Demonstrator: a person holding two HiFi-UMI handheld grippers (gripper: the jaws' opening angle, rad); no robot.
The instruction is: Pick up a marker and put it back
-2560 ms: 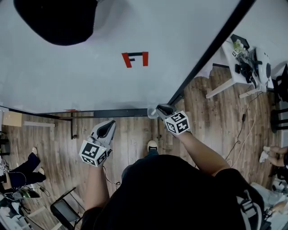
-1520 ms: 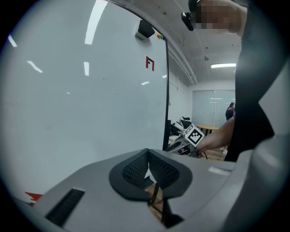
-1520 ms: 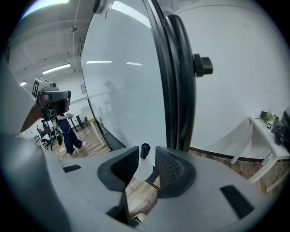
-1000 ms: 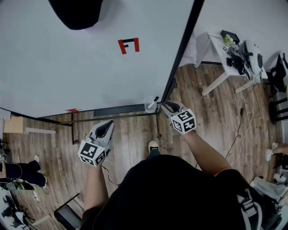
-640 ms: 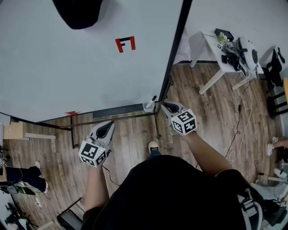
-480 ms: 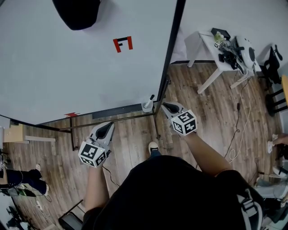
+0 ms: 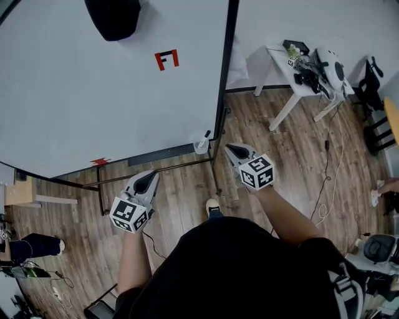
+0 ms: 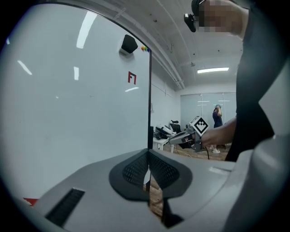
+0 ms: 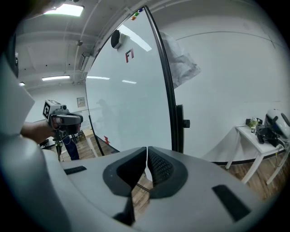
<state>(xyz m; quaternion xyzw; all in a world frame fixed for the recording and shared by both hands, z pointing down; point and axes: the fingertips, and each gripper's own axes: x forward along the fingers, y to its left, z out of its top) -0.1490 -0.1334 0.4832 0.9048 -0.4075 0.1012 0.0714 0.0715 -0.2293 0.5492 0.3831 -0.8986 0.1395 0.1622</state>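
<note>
A dark-capped marker stands tilted in a small white cup at the whiteboard's lower right corner. My right gripper hangs just right of the cup and apart from it. Its jaws have just been closing, and in the right gripper view the pads meet with nothing between them. My left gripper hovers over the wooden floor below the board. In its own view it is shut and empty.
The whiteboard bears a red F mark and a black eraser near its top. Its black frame runs down beside the cup. A white table with gear stands at the right. Another person stands far off.
My right gripper has drawn back to the right, away from the cup, while the marker stays in the cup. The left gripper has shifted only slightly.
</note>
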